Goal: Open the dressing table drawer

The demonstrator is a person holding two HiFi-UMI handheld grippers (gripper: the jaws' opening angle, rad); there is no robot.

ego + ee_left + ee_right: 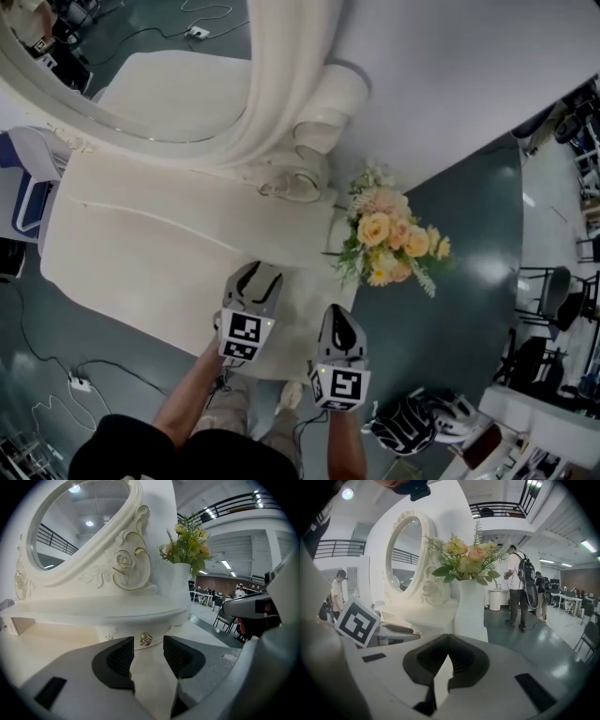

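Note:
The white dressing table point(131, 253) carries a small raised shelf point(93, 609) under its oval mirror point(70, 522). Below that shelf is a little drawer front point(124, 639) with a gold knob point(146, 639), and it looks closed. My left gripper point(148, 656) is open, and the knob sits a short way ahead, in line with the gap between its dark pads point(119, 656). In the head view the left gripper point(255, 278) hovers over the table's front right part. My right gripper point(447, 657) is shut on nothing, and it hangs beside the left one at the table's front edge point(337, 317).
A white vase point(469, 606) of peach and yellow flowers point(389, 234) stands on the table's right end, close to both grippers. A black and white helmet point(422, 422) lies on the floor at the right. Chairs point(548, 291) and people point(518, 588) are farther off.

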